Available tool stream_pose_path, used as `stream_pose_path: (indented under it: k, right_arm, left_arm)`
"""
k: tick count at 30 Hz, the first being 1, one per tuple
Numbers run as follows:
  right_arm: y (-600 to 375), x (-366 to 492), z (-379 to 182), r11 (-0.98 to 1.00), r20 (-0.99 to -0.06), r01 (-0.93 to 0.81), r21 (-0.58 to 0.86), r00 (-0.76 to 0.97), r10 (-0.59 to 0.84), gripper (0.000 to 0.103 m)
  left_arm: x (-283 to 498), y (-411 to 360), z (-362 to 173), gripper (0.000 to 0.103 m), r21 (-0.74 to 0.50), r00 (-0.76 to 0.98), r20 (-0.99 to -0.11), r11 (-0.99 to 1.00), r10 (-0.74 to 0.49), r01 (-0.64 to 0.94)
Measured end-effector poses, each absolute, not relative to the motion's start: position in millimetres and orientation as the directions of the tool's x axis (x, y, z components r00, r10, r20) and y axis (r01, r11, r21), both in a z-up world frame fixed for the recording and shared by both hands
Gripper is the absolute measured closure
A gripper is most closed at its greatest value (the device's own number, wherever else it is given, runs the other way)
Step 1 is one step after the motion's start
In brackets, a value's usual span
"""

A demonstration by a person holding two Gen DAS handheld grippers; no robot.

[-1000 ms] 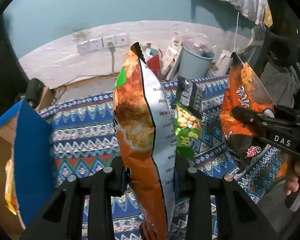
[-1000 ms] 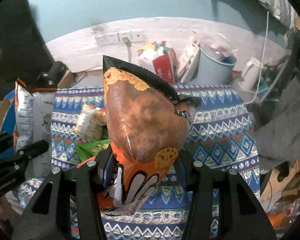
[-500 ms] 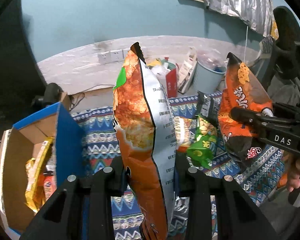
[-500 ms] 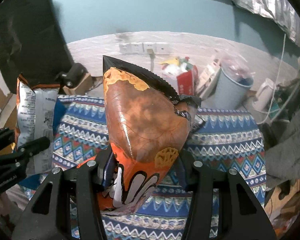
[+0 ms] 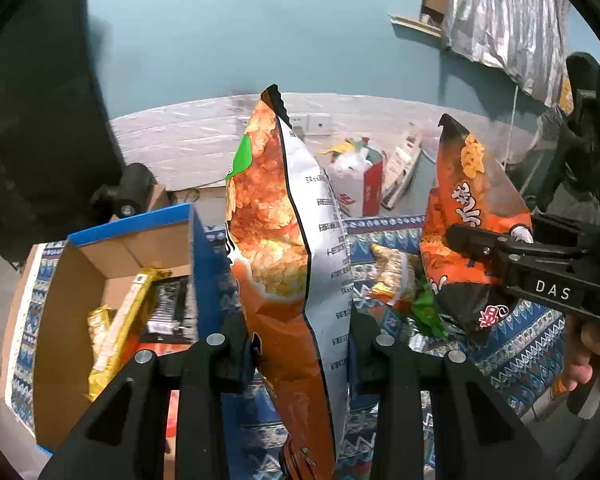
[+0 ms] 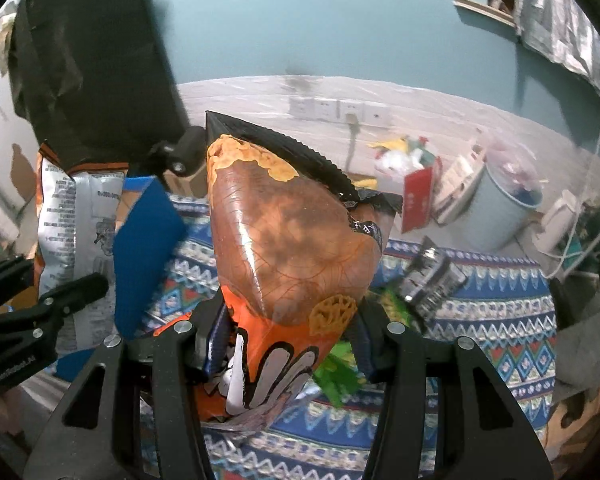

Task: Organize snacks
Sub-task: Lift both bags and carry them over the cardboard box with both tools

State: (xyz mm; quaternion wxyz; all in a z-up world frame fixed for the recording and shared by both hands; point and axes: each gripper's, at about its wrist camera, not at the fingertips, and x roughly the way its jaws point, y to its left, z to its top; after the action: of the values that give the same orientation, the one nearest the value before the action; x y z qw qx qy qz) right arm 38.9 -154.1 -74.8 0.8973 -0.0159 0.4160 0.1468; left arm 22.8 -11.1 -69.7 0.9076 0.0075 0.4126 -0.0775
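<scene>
My left gripper (image 5: 300, 348) is shut on a tall orange and silver chip bag (image 5: 288, 240), held upright above the patterned cloth. My right gripper (image 6: 288, 336) is shut on an orange and black snack bag (image 6: 292, 248); that bag also shows at the right of the left wrist view (image 5: 472, 216). An open cardboard box with blue sides (image 5: 132, 224) stands at the left, with several snack packs inside, a yellow one (image 5: 120, 324) among them. Loose snacks lie on the cloth: a green pack (image 5: 428, 312) and a dark pack (image 6: 432, 276).
The patterned blue cloth (image 6: 500, 312) covers the table. Beyond it on the floor are a light blue bin (image 6: 504, 204), a red and white bag (image 5: 360, 184), wall sockets (image 6: 340, 110) and a black roller (image 5: 128, 192). A large dark sheet (image 6: 92, 60) hangs at the left.
Both grippers have swung left with their bags. The blue box now shows more fully, with its inside in view. The loose snacks on the cloth have shifted right in view.
</scene>
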Motion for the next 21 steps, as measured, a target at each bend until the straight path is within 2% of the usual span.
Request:
stream_pose_path:
  k: [21]
  right_arm:
    - [-45, 53, -62, 0.896, -0.74, -0.428, 0.118, 0.564, 0.367, 0.053]
  left_arm:
    - [4, 85, -67, 0.068, -0.116, 0.674, -0.734, 0.993, -0.082, -0.006]
